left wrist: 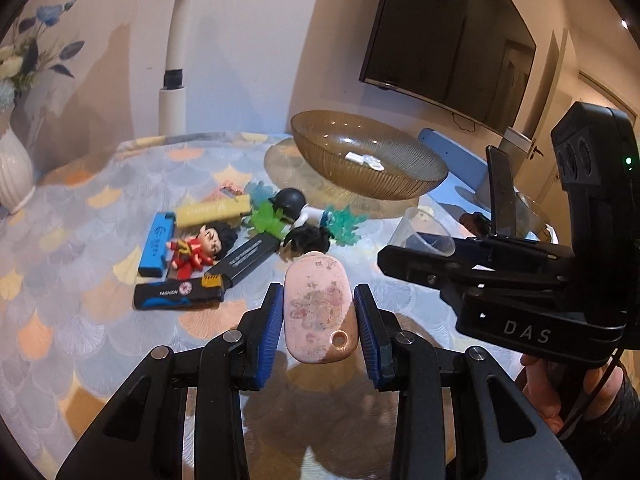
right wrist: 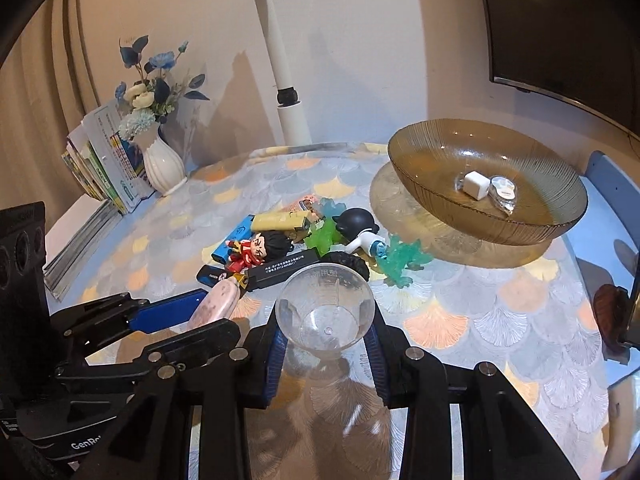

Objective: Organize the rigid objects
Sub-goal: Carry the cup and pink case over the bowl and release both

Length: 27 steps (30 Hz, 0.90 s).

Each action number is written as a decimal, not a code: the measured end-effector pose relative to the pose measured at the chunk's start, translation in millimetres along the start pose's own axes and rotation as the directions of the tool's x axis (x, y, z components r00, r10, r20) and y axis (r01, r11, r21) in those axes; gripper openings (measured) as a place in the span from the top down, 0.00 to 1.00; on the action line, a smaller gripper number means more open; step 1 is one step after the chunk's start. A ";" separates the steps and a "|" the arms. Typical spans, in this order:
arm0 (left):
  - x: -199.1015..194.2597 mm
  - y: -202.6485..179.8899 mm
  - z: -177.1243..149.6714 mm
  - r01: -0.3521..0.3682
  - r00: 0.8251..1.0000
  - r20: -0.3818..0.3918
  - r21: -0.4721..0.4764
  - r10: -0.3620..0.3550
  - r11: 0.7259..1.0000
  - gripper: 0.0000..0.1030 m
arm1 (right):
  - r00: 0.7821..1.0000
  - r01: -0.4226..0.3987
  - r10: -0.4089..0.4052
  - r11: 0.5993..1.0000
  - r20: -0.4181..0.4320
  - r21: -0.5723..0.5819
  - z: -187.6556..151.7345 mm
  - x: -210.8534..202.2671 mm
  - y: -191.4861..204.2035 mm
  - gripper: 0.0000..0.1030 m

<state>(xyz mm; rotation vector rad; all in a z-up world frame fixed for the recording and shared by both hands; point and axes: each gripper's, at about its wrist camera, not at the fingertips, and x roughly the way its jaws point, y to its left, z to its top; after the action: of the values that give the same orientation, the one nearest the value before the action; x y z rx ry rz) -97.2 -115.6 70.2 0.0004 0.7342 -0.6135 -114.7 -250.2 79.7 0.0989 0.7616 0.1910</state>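
Left tongs [left wrist: 318, 322] clamped on one pink oval tag [left wrist: 318, 304], held above the surface [left wrist: 100, 320]; its print worn and unreadable. Right tongs [right wrist: 325, 330] gripping one clear plastic cup [right wrist: 326, 308], also lifted; cup rim partly hidden behind the right tongs' body in the left wrist view. One amber ribbed bowl [right wrist: 520, 224] at the far right, holding a white charger cube [right wrist: 476, 186] and a small clear packet [right wrist: 505, 192], contents hard to make out. Loose pile mid-surface: four lighters counted, namely blue [left wrist: 157, 244], yellow [left wrist: 212, 210], two black [left wrist: 178, 294] [left wrist: 248, 258]; one red figurine [left wrist: 196, 250]; one black-helmeted figure [right wrist: 360, 228], partly buried; green crystal pieces [right wrist: 400, 260], count unclear.
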 end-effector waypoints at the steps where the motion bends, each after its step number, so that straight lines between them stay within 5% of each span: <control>1: 0.7 -0.7 0.9 0.002 1.000 -0.001 0.003 -0.002 1.000 0.68 | 1.000 0.003 -0.003 1.000 0.001 0.002 0.1 -0.8 -1.6 0.65; 13: 19.8 -18.7 29.6 0.018 1.000 0.000 0.073 -0.018 0.997 0.68 | 0.999 0.046 -0.047 0.996 0.005 0.078 7.2 -1.0 -39.7 0.65; 22: 63.5 -53.4 90.8 0.008 1.000 -0.005 0.223 -0.007 0.975 0.68 | 0.979 0.181 -0.192 0.973 0.067 0.146 51.8 -17.1 -105.6 0.65; 27: 103.0 -66.7 121.7 0.034 0.999 -0.029 0.243 -0.028 0.969 0.68 | 0.978 0.198 -0.207 0.960 0.026 0.200 71.2 1.1 -139.7 0.65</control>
<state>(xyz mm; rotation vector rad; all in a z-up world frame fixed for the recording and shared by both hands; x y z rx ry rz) 3.5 -250.0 110.8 0.2241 0.6808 -0.7320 -45.5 -388.1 108.2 0.2109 0.7376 -0.0822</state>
